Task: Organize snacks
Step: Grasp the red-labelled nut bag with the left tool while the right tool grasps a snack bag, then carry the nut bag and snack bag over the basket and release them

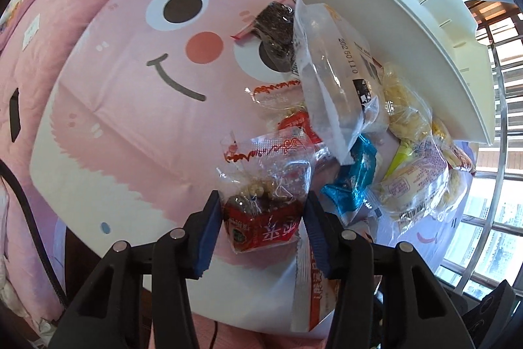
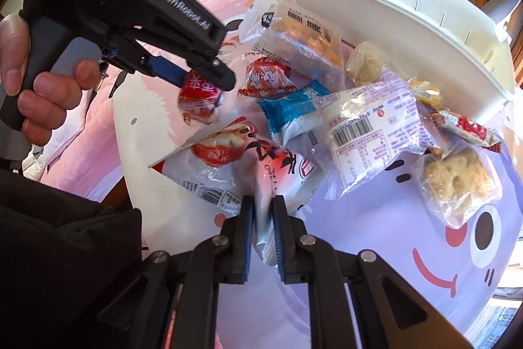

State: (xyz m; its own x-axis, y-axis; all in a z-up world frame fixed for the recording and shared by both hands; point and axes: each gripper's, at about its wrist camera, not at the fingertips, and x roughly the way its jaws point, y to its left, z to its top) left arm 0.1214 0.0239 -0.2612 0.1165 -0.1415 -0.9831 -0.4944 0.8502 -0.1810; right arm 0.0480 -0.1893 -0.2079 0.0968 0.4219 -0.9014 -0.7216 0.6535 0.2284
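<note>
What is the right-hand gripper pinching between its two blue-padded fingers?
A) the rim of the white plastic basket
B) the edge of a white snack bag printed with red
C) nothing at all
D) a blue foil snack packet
B: in the right wrist view the right gripper is clamped on the edge of the white snack bag printed with red, while the blue foil snack packet lies untouched beyond it.

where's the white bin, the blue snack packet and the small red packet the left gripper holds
white bin [image 2: 408, 22]: right wrist view, on its long side wall
blue snack packet [image 2: 291, 107]: right wrist view, on the blue upper half
small red packet [image 1: 261, 221]: left wrist view, on its red lower part between the fingers
</note>
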